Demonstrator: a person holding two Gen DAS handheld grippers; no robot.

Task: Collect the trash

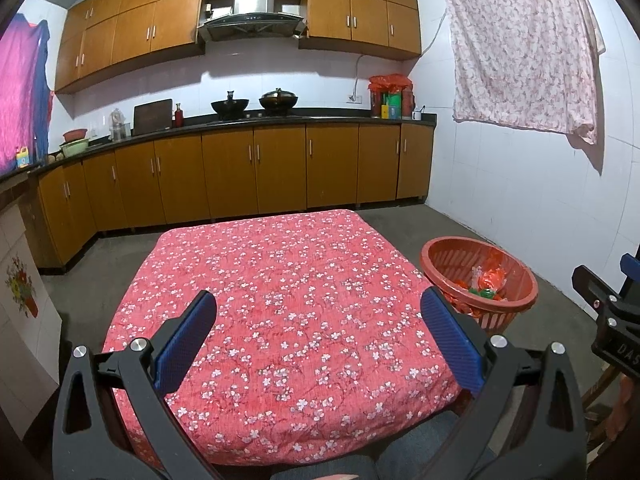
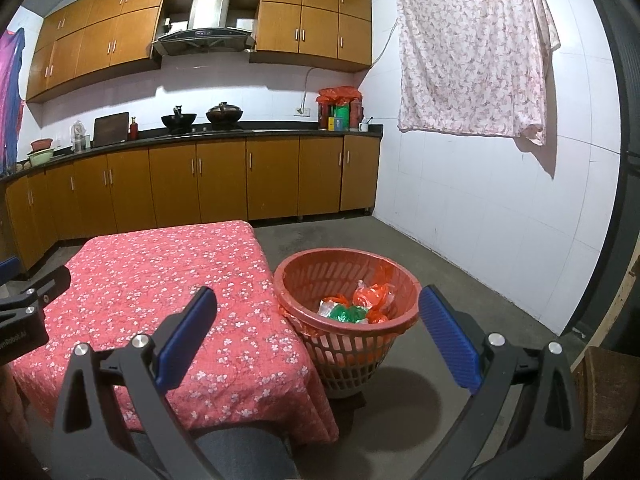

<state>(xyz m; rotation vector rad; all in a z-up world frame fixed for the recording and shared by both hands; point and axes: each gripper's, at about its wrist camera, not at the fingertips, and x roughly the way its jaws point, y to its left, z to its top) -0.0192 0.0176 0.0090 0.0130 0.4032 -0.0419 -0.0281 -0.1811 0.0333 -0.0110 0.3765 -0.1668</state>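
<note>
Blue-padded fingers of the left gripper [image 1: 319,308] are gaping wide and holding nothing above the near half of the red floral table [image 1: 280,280], with bare cloth reaching to every edge. Just off the table's right edge, the right gripper [image 2: 318,306] is likewise hanging released before the orange basket [image 2: 408,320] on the floor, where crumpled orange and green wrappers [image 2: 352,308] are lying inside.

left wrist: above table [image 1: 280,300] | right wrist: toward basket [image 2: 348,280] | both face kitchen
</note>
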